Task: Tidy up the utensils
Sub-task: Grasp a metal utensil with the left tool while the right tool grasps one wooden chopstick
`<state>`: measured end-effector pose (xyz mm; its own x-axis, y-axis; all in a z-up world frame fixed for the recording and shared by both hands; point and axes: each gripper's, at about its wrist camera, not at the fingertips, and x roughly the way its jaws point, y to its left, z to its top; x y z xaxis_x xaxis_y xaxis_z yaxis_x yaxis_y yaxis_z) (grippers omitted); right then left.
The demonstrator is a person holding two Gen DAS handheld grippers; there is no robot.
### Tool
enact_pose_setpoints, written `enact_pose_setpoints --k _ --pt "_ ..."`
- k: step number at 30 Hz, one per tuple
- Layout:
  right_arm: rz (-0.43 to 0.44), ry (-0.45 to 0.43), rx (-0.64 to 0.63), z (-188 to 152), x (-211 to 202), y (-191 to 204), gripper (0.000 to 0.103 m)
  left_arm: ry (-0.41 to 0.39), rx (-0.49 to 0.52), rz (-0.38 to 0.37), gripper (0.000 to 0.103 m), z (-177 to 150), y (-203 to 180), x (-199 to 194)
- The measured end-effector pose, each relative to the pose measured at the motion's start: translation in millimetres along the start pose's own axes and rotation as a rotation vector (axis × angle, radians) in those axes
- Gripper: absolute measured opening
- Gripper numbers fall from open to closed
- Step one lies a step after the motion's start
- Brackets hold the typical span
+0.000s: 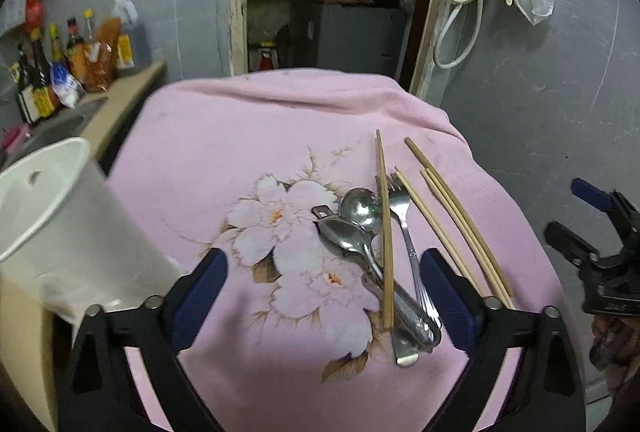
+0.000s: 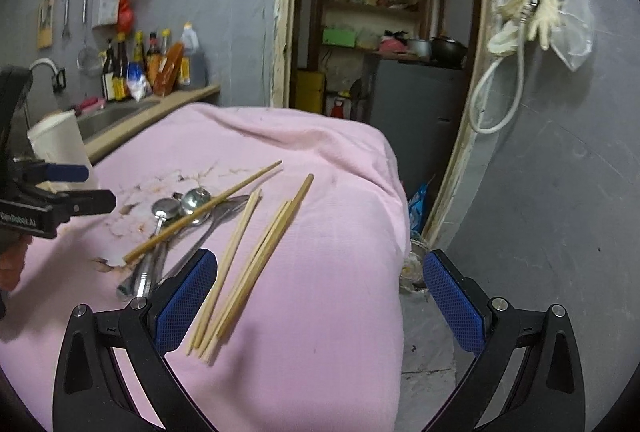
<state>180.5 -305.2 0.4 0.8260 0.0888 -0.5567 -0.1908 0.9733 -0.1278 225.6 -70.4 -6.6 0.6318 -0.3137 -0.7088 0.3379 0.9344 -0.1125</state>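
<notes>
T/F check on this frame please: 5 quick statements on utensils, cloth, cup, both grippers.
1. One chopstick lies across the metal spoons. True.
2. The left gripper grips a fork. False: its jaws stand open above the utensils, nothing pressed; the fork lies on the cloth.
3. The cloth is pink with a flower print. True.
4. The white cup already holds chopsticks. False: no utensils show in it; all lie on the cloth.
5. The right gripper is shut on the chopstick bundle. False: its jaws are wide open, and the bundle lies loose beside its left finger.
</notes>
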Motion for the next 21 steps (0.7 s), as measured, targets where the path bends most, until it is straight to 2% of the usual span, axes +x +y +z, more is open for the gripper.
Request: enact_pose_setpoints --k 1,3,5,8,9,14,21 --pt "0.006 0.01 -0.007 2 6 -1 0.096 0.017 -0.013 -0.019 0.082 1 2 5" --pt "0.024 0.046 -0.016 9 22 -3 0.087 0.058 -0.046 -0.059 0.065 4 8 14" --pt "0.053 0.084 -0.011 13 37 -6 0.071 0.09 -0.077 -0.097 0.056 7 13 23" --pt "0.088 0.14 0.002 18 58 -10 0.057 0.123 -0.12 -0.134 0.042 11 21 33" --pt "0.096 0.149 0.004 18 61 -10 0.055 0.133 -0.131 -0.148 0.038 12 23 36" --pt "0.12 0.191 0.012 28 86 -13 0.043 0.18 -0.195 -0.2 0.028 19 32 50" --pt "0.139 0.243 0.043 41 118 -15 0.034 0.212 -0.245 -0.26 0.018 26 40 58"
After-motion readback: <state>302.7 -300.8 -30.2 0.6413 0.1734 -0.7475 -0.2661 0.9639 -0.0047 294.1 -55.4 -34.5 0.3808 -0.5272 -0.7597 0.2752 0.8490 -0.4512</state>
